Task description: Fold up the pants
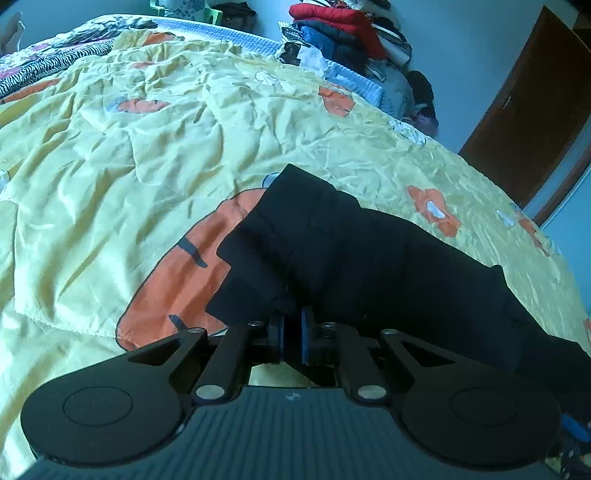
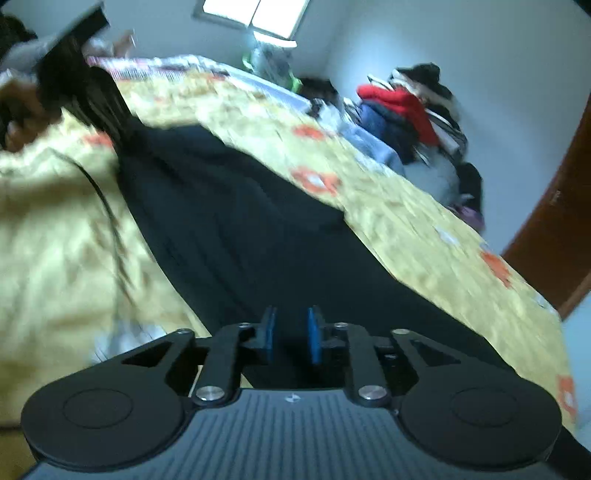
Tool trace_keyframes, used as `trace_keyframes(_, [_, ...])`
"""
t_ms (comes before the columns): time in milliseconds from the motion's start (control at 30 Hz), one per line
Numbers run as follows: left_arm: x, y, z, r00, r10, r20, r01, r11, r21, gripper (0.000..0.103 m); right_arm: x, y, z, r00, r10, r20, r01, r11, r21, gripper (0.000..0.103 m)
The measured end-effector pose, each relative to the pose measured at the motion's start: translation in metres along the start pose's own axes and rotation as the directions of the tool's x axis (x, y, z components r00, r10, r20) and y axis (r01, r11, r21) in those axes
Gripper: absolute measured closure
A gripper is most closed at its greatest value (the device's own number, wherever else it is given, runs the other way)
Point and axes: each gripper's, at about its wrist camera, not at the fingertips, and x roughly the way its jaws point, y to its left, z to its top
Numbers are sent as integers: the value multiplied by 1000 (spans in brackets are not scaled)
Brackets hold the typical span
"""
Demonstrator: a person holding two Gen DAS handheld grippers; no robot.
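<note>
Black pants [image 1: 369, 258] lie folded lengthwise on a yellow bedspread [image 1: 147, 147] with orange flowers. In the left wrist view a bunched end of the pants sits between the blue pads of my left gripper [image 1: 292, 317], whose jaws stand only a sliver apart and pinch the cloth. In the blurred right wrist view the pants [image 2: 240, 221] run away from the camera as a long dark strip. My right gripper [image 2: 291, 317] hovers over their near end, open, with a clear gap between its pads and nothing pinched. At the strip's far end a person's hand [image 2: 22, 110] holds the other gripper body [image 2: 70, 51].
A heap of clothes, red and blue on top [image 1: 343, 26], stands beyond the bed's far right corner. A brown door [image 1: 535, 110] is at the right. A zebra-patterned blanket [image 1: 44, 66] covers the far left of the bed. A window [image 2: 255, 14] lights the back wall.
</note>
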Motion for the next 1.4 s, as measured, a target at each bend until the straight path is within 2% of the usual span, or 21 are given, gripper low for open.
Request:
trace_keyframes(100, [1, 0, 0, 1000, 10, -3, -10, 1000, -8, 84, 2, 4, -8, 1000, -15, -21, 14, 999, -38, 80])
trace_keyframes(200, [2, 1, 1, 1000, 7, -8, -8, 1000, -28, 83, 3, 3, -13, 1000, 0, -27, -1, 999, -44, 80])
trace_keyframes(333, [7, 3, 1, 1000, -1, -7, 1, 999, -55, 82, 17, 11, -13, 999, -48, -12, 46, 994, -99, 73])
trace_keyframes(433, [6, 4, 0, 1000, -9, 8, 10, 997, -77, 91, 32, 9, -8, 999, -49, 19, 50, 997, -59, 74])
trace_keyframes(467, [5, 4, 0, 1000, -7, 13, 8, 997, -71, 92, 34, 7, -6, 1000, -24, 14, 25, 999, -36, 92])
trace_keyframes(500, [2, 3, -1, 1000, -3, 20, 4, 998, -59, 92, 35, 6, -5, 1000, 0, 6, 0, 1000, -18, 98])
trace_keyframes(667, [-5, 2, -1, 999, 13, 29, -13, 1000, -8, 92, 4, 12, -8, 993, 117, -11, -118, 993, -26, 101])
trace_keyframes(733, [4, 2, -2, 1000, 17, 8, -17, 1000, -3, 89, 2, 15, -13, 991, 130, -31, -130, 991, -27, 101])
trace_keyframes(867, [-3, -4, -3, 1000, 17, 1, -17, 998, 58, 69, 5, 6, -14, 988, 156, -6, -155, 986, 68, 98])
trace_keyframes(900, [-9, -4, -3, 999, 42, -19, -41, 996, 76, 57, 0, 2, -12, 983, 181, -25, -179, 981, 68, 97])
trace_keyframes(933, [-16, -4, -4, 997, 79, -23, -77, 993, 89, 52, -10, -3, -12, 976, 216, -20, -215, 975, 65, 92])
trace_keyframes(1033, [-44, -13, -9, 989, 134, 67, -143, 978, 151, 51, -35, -28, -19, 969, 222, 109, -238, 955, 177, 89])
trace_keyframes(1067, [-53, -23, -9, 985, 137, 103, -154, 971, 183, 50, -36, -39, -25, 970, 196, 142, -228, 936, 269, 82])
trace_keyframes(1100, [-59, -34, -10, 984, 123, 131, -149, 967, 207, 47, -33, -47, -31, 975, 173, 139, -211, 916, 341, 66])
trace_keyframes(1167, [-67, -63, -12, 985, 50, 166, -95, 955, 280, 38, -14, -52, -46, 985, 175, 5, -160, 890, 427, 49])
trace_keyframes(1200, [-68, -78, -14, 985, 1, 173, -58, 944, 324, 30, -14, -49, -54, 985, 173, -2, -157, 899, 408, 51])
trace_keyframes(1233, [-66, -95, -18, 982, -51, 183, -21, 928, 373, 26, -23, -49, -58, 986, 164, 40, -166, 897, 410, 51])
trace_keyframes(1267, [-62, -114, -22, 979, -87, 185, 2, 908, 419, 21, -30, -55, -62, 983, 173, 62, -183, 877, 444, 51])
trace_keyframes(1333, [-48, -148, -34, 976, -139, 167, 41, 872, 488, 21, -50, -77, -78, 985, 111, 131, -166, 809, 564, 50])
trace_keyframes(1367, [-41, -163, -41, 972, -174, 156, 70, 855, 514, 21, -59, -92, -89, 988, 46, 146, -129, 766, 630, 40])
trace_keyframes(1400, [-31, -178, -50, 966, -213, 147, 102, 836, 540, 20, -68, -109, -102, 990, -34, 136, -73, 705, 706, 23])
